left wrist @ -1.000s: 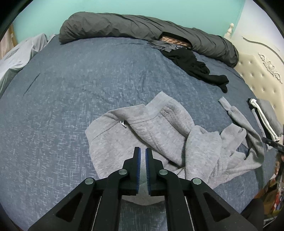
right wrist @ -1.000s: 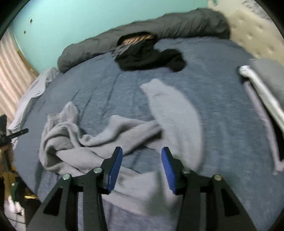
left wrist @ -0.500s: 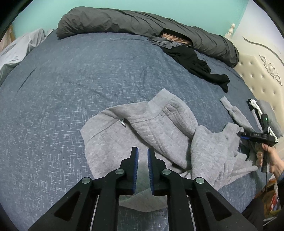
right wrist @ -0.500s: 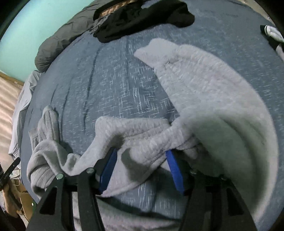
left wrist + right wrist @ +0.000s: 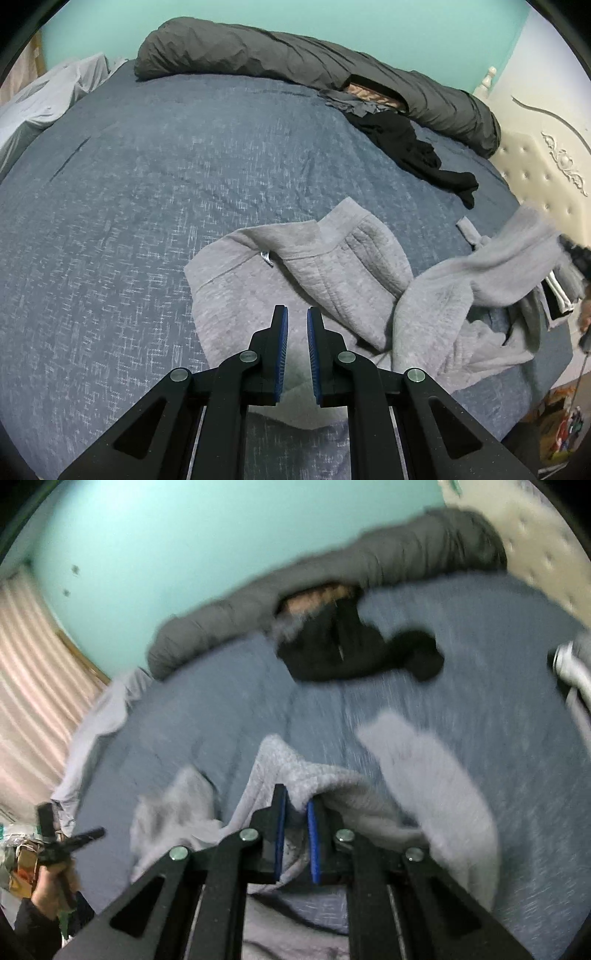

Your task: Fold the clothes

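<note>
On the blue bedspread, left of the black garment, the grey hoodie lies crumpled near the front edge. The left gripper hangs over its hem, fingers narrowly apart and holding nothing. To the right of that, a sleeve rises off the bedspread, clamped in the right gripper, whose blue pads pinch a bunched fold. The step looks like spreading the hoodie flat: the sleeve should be drawn outward steadily, while the left gripper pins the hem so the body does not drag along.
</note>
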The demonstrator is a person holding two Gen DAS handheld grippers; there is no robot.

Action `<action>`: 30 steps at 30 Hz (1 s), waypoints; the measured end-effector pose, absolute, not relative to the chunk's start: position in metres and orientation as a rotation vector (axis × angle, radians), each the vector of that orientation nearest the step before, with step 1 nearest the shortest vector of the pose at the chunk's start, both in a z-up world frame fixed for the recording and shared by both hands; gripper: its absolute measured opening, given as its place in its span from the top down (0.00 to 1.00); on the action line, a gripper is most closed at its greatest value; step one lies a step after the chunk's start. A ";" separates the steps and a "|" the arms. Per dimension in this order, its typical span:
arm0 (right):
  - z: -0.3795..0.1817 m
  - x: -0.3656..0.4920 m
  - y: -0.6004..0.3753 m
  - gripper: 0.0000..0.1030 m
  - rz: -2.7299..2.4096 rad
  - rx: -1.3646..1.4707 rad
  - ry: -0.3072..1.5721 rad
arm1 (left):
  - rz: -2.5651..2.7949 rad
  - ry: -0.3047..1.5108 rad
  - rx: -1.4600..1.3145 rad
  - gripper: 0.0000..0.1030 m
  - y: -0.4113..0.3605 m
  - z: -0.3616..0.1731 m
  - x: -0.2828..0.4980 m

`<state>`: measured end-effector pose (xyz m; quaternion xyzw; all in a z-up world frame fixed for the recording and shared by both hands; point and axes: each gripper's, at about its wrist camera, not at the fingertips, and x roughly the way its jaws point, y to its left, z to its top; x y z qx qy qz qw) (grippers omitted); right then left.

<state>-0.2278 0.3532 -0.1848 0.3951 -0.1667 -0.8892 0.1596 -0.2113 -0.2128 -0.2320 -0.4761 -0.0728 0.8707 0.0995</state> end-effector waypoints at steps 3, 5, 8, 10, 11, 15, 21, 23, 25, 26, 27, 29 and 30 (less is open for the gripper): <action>-0.146 -0.213 0.369 0.90 -2.577 1.029 -0.465 | 2.584 -0.222 -1.392 0.89 -0.214 -0.224 -0.207; -0.128 -0.202 0.383 0.90 -2.604 0.992 -0.457 | 2.589 -0.227 -1.382 0.89 -0.216 -0.220 -0.204; -0.121 -0.185 0.407 0.90 -2.645 0.990 -0.442 | 2.598 -0.230 -1.373 0.89 -0.219 -0.215 -0.199; -0.124 -0.172 0.423 0.90 -2.671 1.004 -0.427 | 2.601 -0.229 -1.372 0.89 -0.220 -0.213 -0.195; -0.126 -0.165 0.432 0.90 -2.683 1.012 -0.419 | 2.602 -0.227 -1.372 0.89 -0.221 -0.213 -0.194; -0.158 -0.139 0.464 0.91 -2.715 1.117 -0.420 | 2.603 -0.226 -1.390 0.89 -0.221 -0.217 -0.195; -0.240 -0.113 0.477 0.90 -2.643 1.408 -0.393 | 2.598 -0.223 -1.429 0.87 -0.220 -0.229 -0.205; -0.262 -0.111 0.476 0.90 -2.595 1.490 -0.405 | 2.596 -0.223 -1.442 0.73 -0.219 -0.233 -0.208; -0.273 -0.103 0.475 0.87 -2.562 1.549 -0.384 | 2.593 -0.222 -1.455 0.67 -0.218 -0.237 -0.211; -0.277 -0.100 0.474 0.86 -2.555 1.577 -0.364 | 2.592 -0.225 -1.462 0.64 -0.217 -0.239 -0.215; -0.276 -0.099 0.473 0.85 -2.563 1.585 -0.343 | 2.592 -0.223 -1.469 0.60 -0.216 -0.242 -0.219; -0.266 -0.098 0.475 0.79 -2.603 1.559 -0.327 | 2.586 -0.201 -1.475 0.53 -0.210 -0.247 -0.231; -0.258 -0.097 0.476 0.74 -2.629 1.533 -0.319 | 2.583 -0.191 -1.477 0.52 -0.207 -0.250 -0.237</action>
